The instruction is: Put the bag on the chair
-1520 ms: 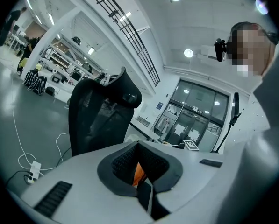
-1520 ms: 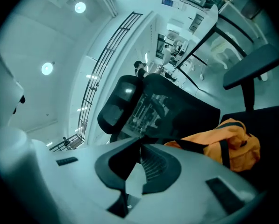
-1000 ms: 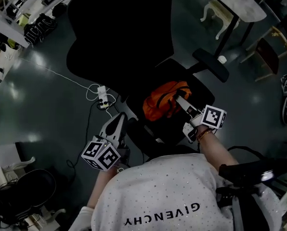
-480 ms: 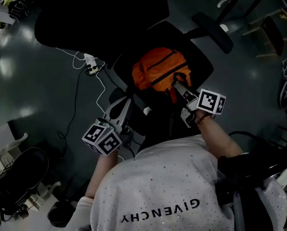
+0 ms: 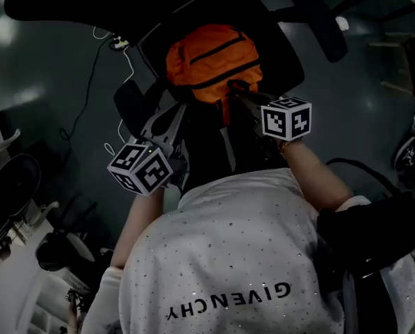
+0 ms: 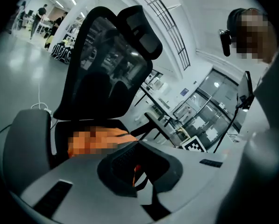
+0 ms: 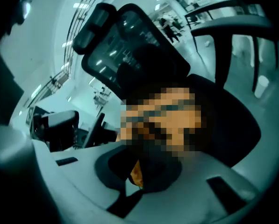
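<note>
An orange bag [image 5: 210, 58] with dark straps lies on the seat [image 5: 287, 61] of a black office chair. My right gripper [image 5: 236, 92] reaches its near edge and is shut on a dark strap of the bag. In the right gripper view the bag [image 7: 162, 113] fills the space just beyond the jaws, which are together, and the chair's backrest [image 7: 130, 41] stands behind it. My left gripper [image 5: 167, 120] hangs by the seat's left edge, shut and holding nothing. From the left gripper view the bag [image 6: 97, 141] rests on the seat below the backrest [image 6: 106, 69].
The chair's armrests [image 5: 322, 19] [image 6: 22, 139] flank the seat. A white cable with a power strip [image 5: 117, 44] lies on the dark floor to the left. Another black chair [image 5: 5, 186] stands at the lower left, and desks and chair legs stand at the upper right.
The head view has swung, so chair and bag now sit higher in the frame. Both grippers have moved forward toward the backrest, and the right one stays at the bag.
</note>
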Tool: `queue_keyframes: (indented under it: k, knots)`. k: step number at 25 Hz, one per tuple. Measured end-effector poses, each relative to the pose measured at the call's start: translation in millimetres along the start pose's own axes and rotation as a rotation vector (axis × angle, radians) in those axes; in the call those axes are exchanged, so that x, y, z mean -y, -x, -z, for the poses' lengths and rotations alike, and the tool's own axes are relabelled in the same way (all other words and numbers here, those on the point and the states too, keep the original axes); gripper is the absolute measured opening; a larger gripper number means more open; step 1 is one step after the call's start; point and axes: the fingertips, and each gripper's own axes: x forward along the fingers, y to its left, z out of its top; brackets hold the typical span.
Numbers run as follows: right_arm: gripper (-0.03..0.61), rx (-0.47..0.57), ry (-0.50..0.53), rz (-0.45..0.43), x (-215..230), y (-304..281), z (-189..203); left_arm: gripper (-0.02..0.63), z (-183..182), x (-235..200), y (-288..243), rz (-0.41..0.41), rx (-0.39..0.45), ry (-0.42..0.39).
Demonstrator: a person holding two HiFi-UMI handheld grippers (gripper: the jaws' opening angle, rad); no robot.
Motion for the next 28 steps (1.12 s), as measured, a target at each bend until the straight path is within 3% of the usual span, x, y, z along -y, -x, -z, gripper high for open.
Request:
queue_keyframes:
  k: [4, 9, 14, 20, 26, 28]
  knots:
    - [0.012, -0.156, 0.182, -0.072, 17, 4, 19, 0.002, 38, 6, -25, -0.086, -0.039, 0.041]
    - [0.012, -0.255, 0.276, -0.149, 40, 13, 34, 0.002, 73, 20, -53, -0.113, -0.086, 0.044]
    - [0.014, -0.256, 0.220, -0.141, 81, 11, 43, 0.002, 79, 42, -74, -0.072, -0.107, 0.040]
    - [0.015, -0.288, 0.042, -0.144, 121, 11, 67, 0.002, 78, 62, -77, -0.083, -0.156, -0.011]
    - [0.018, -0.318, 0.036, -0.103, 138, 12, 80, 0.002, 99, 62, -62, -0.113, -0.214, 0.046]
    - [0.029, -0.339, 0.047, -0.079, 150, 10, 84, 0.002, 108, 62, -64, -0.112, -0.241, 0.032]
